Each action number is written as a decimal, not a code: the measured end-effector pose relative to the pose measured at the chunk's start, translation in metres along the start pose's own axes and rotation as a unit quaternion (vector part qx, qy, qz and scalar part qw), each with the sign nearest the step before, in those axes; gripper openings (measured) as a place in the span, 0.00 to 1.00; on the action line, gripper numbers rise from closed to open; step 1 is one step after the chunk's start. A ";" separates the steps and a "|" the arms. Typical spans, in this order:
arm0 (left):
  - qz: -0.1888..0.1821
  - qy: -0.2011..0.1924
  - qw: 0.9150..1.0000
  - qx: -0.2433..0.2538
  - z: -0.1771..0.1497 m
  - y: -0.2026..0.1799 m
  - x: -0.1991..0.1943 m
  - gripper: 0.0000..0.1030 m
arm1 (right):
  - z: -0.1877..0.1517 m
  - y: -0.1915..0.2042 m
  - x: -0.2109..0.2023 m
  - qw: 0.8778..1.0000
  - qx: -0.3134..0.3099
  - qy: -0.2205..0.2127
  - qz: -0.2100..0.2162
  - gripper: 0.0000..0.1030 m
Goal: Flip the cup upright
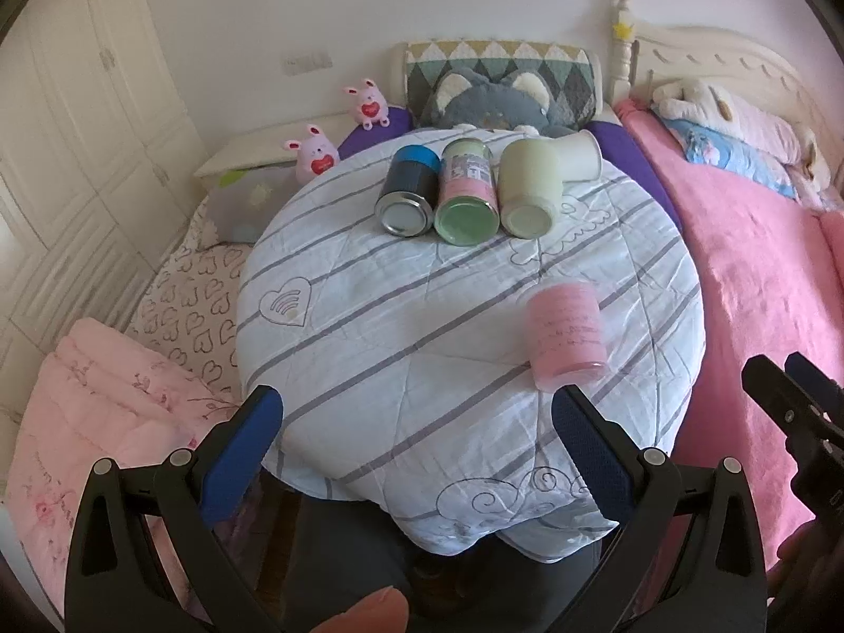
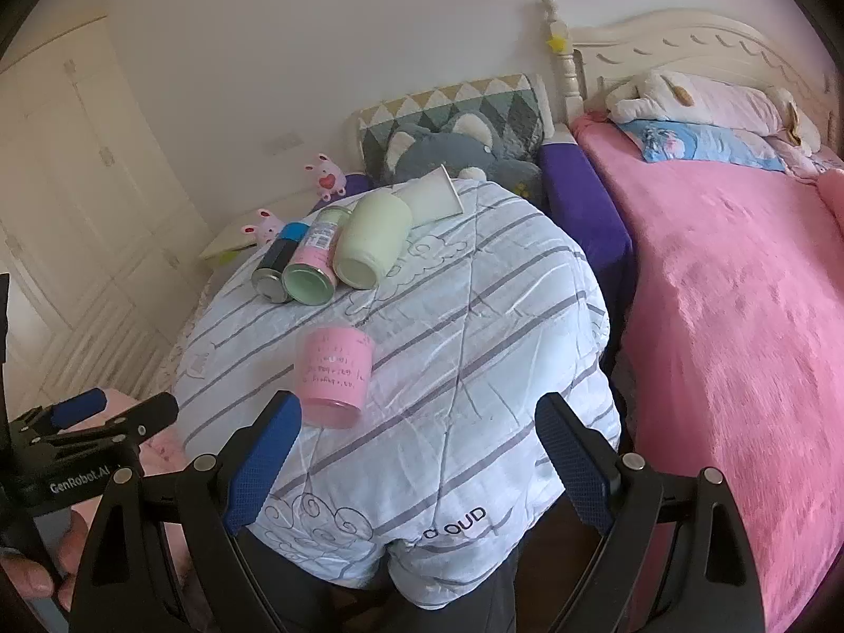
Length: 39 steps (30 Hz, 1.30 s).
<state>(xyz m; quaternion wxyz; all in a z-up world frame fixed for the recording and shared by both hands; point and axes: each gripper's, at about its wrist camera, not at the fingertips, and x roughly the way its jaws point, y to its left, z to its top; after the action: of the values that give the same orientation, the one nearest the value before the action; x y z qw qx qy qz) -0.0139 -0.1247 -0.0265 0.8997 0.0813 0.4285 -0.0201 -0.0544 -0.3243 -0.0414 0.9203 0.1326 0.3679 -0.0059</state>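
Observation:
A pink cup [image 1: 567, 337] with dark writing stands on its rim on the striped white quilt over a round table [image 1: 369, 316]. It also shows in the right wrist view [image 2: 332, 377]. My left gripper [image 1: 416, 416] is open and empty, with the cup just beyond its right finger. My right gripper [image 2: 419, 424] is open and empty, with the cup just beyond its left finger. The right gripper also shows at the right edge of the left wrist view [image 1: 791, 395].
At the table's far side lie a black and blue can [image 1: 406, 195], a pink and green can [image 1: 467, 192], a pale green jar [image 1: 530, 187] and a white paper cup [image 1: 580, 155]. A pink bed [image 2: 738, 316] is on the right. Plush toys and pillows are behind.

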 end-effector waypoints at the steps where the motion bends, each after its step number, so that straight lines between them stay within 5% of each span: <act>1: 0.002 0.000 1.000 -0.001 0.000 -0.001 0.000 1.00 | 0.001 0.000 0.001 1.000 -0.001 0.000 0.003 0.89; 12: 0.002 0.008 1.000 0.004 0.002 -0.026 0.001 1.00 | 0.008 -0.011 0.004 1.000 -0.011 -0.007 0.024 0.89; 23: -0.034 0.067 0.997 -0.012 0.018 -0.062 0.052 1.00 | 0.016 -0.048 0.016 1.000 0.015 0.000 -0.002 0.89; 39: -0.086 0.180 0.976 -0.082 0.036 -0.081 0.149 1.00 | 0.032 -0.071 0.063 0.998 0.028 0.046 -0.023 0.89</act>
<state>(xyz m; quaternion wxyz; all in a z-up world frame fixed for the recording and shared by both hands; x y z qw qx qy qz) 0.0991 -0.2050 -0.1301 0.8062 -0.0277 0.5891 -0.0474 0.0051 -0.3953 -0.0788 0.8979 0.1500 0.4128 -0.0308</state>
